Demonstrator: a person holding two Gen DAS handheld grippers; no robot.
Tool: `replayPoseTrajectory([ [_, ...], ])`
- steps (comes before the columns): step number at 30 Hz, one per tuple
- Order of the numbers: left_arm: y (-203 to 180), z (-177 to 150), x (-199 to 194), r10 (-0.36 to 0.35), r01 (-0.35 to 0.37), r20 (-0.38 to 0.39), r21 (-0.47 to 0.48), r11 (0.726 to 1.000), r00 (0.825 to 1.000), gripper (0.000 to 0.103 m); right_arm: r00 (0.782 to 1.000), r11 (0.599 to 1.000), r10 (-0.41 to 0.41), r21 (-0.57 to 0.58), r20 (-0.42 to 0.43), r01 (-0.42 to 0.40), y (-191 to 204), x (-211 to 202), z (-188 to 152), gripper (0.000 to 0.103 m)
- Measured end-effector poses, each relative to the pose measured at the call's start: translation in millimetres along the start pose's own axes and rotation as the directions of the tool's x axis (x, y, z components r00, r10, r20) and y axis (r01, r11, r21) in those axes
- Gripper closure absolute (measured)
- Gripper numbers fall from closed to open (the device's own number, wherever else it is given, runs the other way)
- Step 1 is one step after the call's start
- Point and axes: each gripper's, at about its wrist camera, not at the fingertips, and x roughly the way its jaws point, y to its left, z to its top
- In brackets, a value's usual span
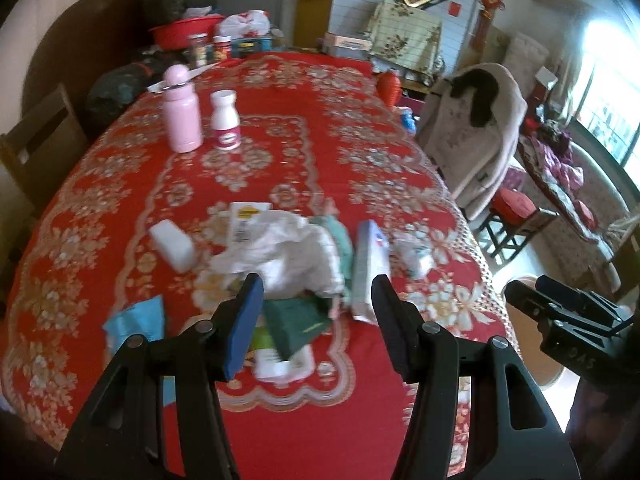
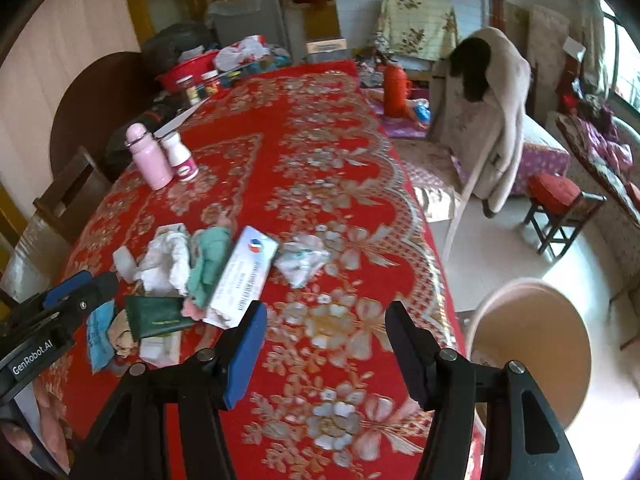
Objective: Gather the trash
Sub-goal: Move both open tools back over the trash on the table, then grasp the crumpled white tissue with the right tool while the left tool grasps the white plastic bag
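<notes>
Trash heaped on red desk, both jaws empty

Scattered near the front of the desk [image 1: 120, 208] under a red floral cloth: crumpled white tissue [image 1: 288, 252], mint-green cloth scrap [image 1: 340, 240], long white printed carton [image 1: 370, 268], dark green packet [image 1: 300, 324], small white block [image 1: 174, 244], light blue wrapper [image 1: 136, 322], smaller tissue wad [image 2: 302, 260] lying apart to the right. Left gripper [image 1: 316, 320] above the pile, jaws about half apart, gripping nothing. Right gripper [image 2: 326, 348] over bare cloth right of the pile, jaws half apart, empty. Round beige bin [image 2: 532, 344] beside the desk edge. Pink metal flask [image 1: 180, 112] and white plastic bottle [image 1: 226, 120] upright, farther back
</notes>
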Motion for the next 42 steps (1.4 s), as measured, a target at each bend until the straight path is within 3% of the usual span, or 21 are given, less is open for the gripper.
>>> replayPoseTrajectory([
  [13,72.7,-7.9,-14.3,0.026,-0.026,-0.002,-0.106,0.994,1.000,0.048,0.998,0.996,0.061,-0.057,-0.007,-0.061,47.8,13.7,8.0,0.037],
  [22,111.4,-9.0,-11.4,0.032,-0.035,-0.029,-0.121,0.992,0.999,0.045,0.993,0.990,0.107,-0.084,-0.047,-0.111,74.2,31.0,9.9,0.037],
  [31,152.9,7.5,22.4,0.028,-0.048,-0.097,-0.201,0.978,0.995,0.045,0.983,0.979,0.160,-0.116,-0.095,-0.170,106.2,57.7,16.6,0.037],
  [42,168.6,37.1,83.2,0.011,-0.054,-0.176,-0.245,0.968,0.984,0.045,0.970,0.962,0.208,-0.151,-0.122,-0.225,141.3,95.1,36.6,0.037],
])
